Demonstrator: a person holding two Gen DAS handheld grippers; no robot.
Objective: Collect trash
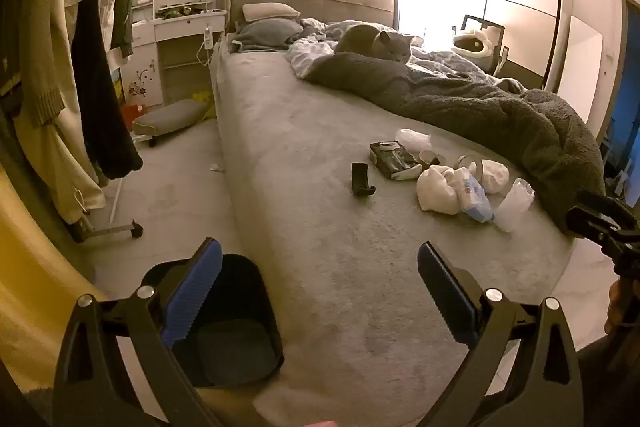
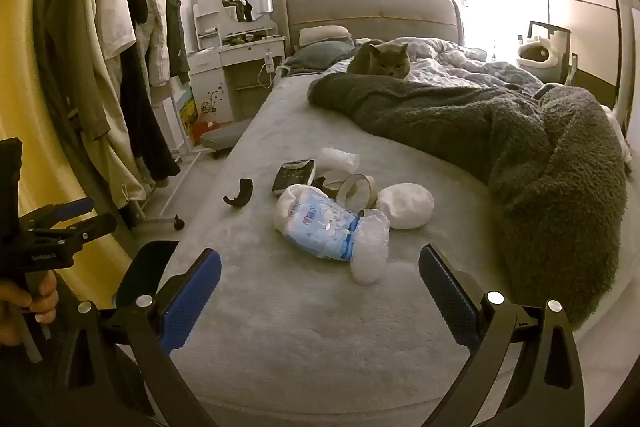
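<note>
We face a grey bed in a bedroom, a grey cat lying on the rumpled blanket. The trash sits midway on the mattress: a blue-and-white wipes pack, tape rolls, a dark packet. Only our left view shows the black bin on the floor beside the bed. Both left tongs and right tongs are spread wide, empty.

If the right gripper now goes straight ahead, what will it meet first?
Probably the clear crumpled plastic beside the blue-and-white packet on the bed; the right gripper is open and empty.
</note>
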